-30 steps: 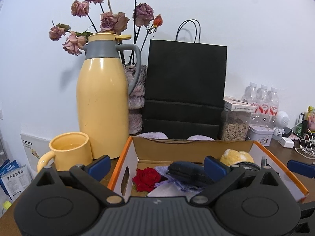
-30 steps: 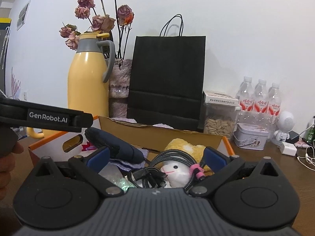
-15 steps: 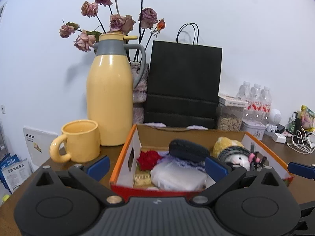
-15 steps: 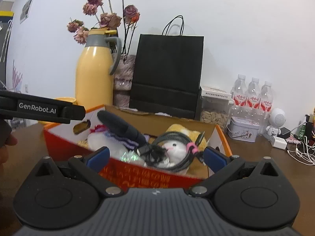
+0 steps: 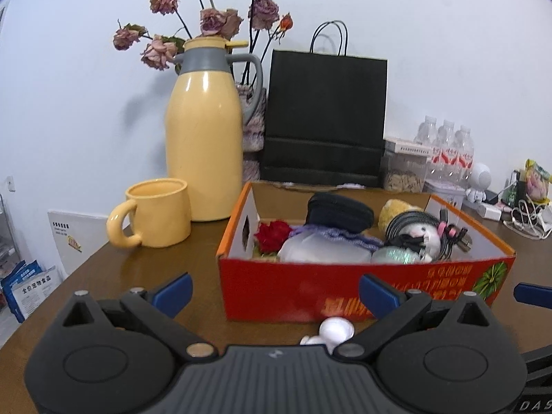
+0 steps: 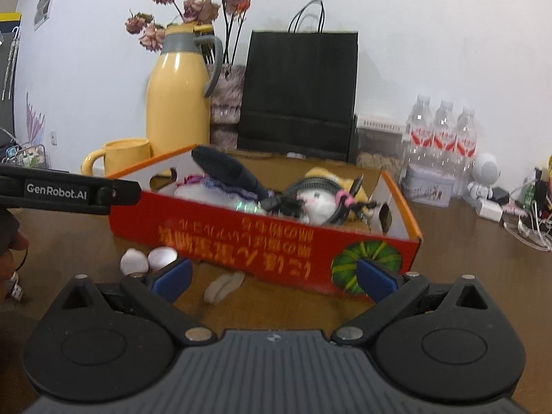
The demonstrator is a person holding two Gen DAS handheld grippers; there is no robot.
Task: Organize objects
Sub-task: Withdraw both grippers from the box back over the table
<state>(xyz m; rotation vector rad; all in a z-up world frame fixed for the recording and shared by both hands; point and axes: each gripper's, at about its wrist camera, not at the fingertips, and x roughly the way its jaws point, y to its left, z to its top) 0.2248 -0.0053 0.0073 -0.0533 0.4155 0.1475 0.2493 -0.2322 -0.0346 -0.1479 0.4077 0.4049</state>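
Hovering before red box [image 5: 362,289]: left gripper [image 5: 276,293] and right gripper [image 6: 274,276], both spread, holding nothing. Lying just before box: white pieces [image 6: 148,258]. Advising low, centred approach. Beyond box: yellow jug [image 5: 203,138].

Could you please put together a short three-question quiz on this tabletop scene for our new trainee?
1. True or false: the yellow mug stands inside the red cardboard box.
2. Which of these lies in the box? A) the dark zip pouch B) the black paper bag C) the yellow thermos jug
3. Fill in: the left gripper and right gripper are both ____ and hold nothing.

Key
1. False: it stands on the wooden table, left of the box and in front of the jug.
2. A.
3. Open.
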